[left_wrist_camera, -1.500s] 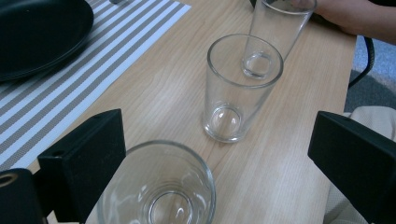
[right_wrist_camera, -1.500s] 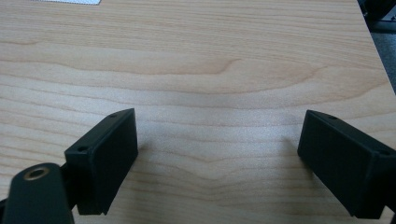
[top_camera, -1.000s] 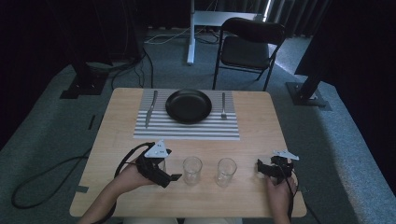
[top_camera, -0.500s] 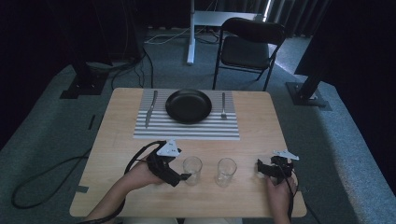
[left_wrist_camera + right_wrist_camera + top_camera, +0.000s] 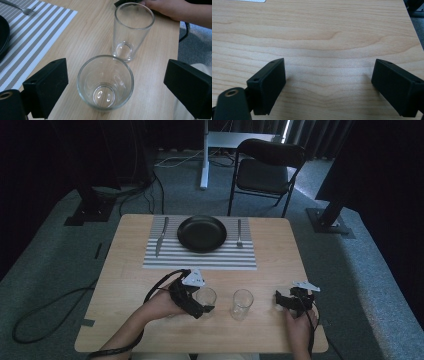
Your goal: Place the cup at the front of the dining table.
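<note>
Between my left gripper's (image 5: pixel 110 85) spread jaws stands the near glass (image 5: pixel 105 82), upright, rim up, pads clear of it on both sides. Just beyond it, dead ahead, the second glass (image 5: pixel 132 30) stands apart. My right gripper (image 5: pixel 328 85) rests farther off, jaws released over bare table (image 5: pixel 324 32).

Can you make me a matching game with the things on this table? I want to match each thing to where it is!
Things:
1. black plate
2. fork
3. knife
4. nearer glass

Places:
A. between the left tool's open jaws
B. middle of the striped placemat
C. right of the plate
D. left of the plate

Pairs: 1-B, 2-C, 3-D, 4-A
</note>
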`<action>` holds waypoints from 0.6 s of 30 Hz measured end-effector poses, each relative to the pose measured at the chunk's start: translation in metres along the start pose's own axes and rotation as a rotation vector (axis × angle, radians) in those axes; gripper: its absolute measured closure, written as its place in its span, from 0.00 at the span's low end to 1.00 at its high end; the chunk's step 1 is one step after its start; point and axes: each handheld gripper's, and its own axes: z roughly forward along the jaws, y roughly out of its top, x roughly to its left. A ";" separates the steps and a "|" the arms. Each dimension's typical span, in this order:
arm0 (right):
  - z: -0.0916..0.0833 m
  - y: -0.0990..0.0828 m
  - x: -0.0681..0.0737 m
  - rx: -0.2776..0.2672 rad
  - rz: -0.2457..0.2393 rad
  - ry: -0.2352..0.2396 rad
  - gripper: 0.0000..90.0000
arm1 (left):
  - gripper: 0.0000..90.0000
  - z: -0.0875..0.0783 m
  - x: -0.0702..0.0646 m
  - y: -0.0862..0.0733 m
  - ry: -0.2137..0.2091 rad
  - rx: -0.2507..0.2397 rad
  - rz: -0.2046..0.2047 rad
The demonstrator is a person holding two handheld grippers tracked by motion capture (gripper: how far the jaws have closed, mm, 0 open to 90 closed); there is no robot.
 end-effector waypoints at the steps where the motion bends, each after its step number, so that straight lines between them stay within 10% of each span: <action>1: 0.000 0.000 0.000 0.000 0.000 0.000 0.13 | 0.07 0.001 0.000 0.001 0.005 0.000 0.002; 18: 0.000 0.000 0.000 0.000 0.000 0.000 0.13 | 0.07 0.029 -0.010 0.025 -0.012 0.055 0.050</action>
